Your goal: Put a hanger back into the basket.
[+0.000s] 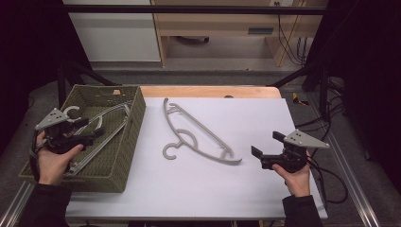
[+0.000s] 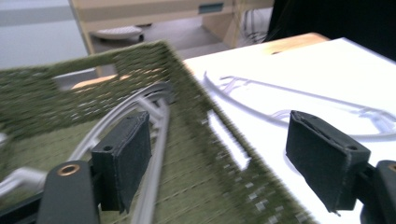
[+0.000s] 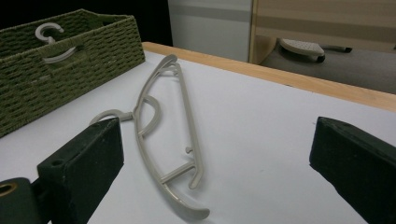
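The left gripper [image 1: 90, 128] is hovering wide open, empty, over the woven green basket [image 1: 135, 123]; the right gripper [image 1: 267, 145], equally spread, is facing the grey plastic hanger [image 1: 198, 132].

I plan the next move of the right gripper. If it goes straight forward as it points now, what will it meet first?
Most likely the grey hanger lying on the white table. The right gripper is open and points at its near curved end. How high the jaws are above the table is unclear, so they might pass over it.
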`<state>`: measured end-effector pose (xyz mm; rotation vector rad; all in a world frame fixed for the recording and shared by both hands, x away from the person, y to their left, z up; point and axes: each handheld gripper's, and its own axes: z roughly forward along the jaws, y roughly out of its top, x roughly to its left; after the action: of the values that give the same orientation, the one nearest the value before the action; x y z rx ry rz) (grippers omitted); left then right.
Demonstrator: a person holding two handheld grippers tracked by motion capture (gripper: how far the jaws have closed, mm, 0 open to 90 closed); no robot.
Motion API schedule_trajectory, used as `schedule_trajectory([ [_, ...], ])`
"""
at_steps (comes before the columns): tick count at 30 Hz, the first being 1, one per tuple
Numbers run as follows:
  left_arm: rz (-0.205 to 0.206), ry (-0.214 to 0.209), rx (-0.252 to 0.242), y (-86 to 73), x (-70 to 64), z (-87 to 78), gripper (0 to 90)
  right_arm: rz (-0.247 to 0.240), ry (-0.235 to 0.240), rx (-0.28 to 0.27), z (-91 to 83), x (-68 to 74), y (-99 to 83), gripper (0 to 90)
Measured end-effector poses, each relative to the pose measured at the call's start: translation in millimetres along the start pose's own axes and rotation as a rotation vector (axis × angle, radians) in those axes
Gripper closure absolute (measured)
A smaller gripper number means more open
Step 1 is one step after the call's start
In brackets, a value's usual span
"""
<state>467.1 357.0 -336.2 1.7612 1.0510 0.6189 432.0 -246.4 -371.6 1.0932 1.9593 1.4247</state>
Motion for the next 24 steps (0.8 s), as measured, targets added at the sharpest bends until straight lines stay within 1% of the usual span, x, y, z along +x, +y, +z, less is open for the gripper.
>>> schedule_trajectory([
  [3,0.014,-0.026,-0.016,0.0,-13.5,2.2,19.0,-0.009,0.004,0.01,5.6,3.9,0.4,3.3],
  [6,0.027,-0.059,-0.027,-1.6,-26.1,4.0,16.7,-0.028,0.015,0.03,13.2,9.2,0.3,3.5],
  [8,0.033,-0.077,-0.031,-3.5,-34.4,6.2,16.0,-0.033,0.031,0.045,19.6,14.0,-0.2,4.0],
  [10,0.049,-0.096,-0.032,-5.6,-42.8,8.1,15.8,-0.047,0.04,0.059,26.0,18.2,-0.4,4.4],
  [12,0.07,-0.113,-0.033,-6.7,-51.2,9.4,15.8,-0.049,0.054,0.07,31.9,22.9,-0.5,4.7],
  [14,0.073,-0.125,-0.044,-7.5,-56.2,10.0,15.9,-0.068,0.073,0.082,39.9,28.2,-0.6,5.5],
  [18,0.084,-0.137,-0.049,-10.0,-65.4,13.1,16.2,-0.082,0.119,0.121,58.8,41.0,-3.0,7.7],
  [20,0.095,-0.142,-0.046,-11.2,-69.7,15.4,16.3,-0.095,0.139,0.144,68.0,45.9,-5.3,8.5],
  [21,0.1,-0.152,-0.041,-11.8,-72.0,17.5,16.4,-0.099,0.143,0.154,71.3,47.3,-6.3,8.8],
  [24,0.115,-0.162,-0.025,-13.5,-77.1,23.9,17.3,-0.094,0.156,0.184,84.6,51.5,-10.8,10.2],
])
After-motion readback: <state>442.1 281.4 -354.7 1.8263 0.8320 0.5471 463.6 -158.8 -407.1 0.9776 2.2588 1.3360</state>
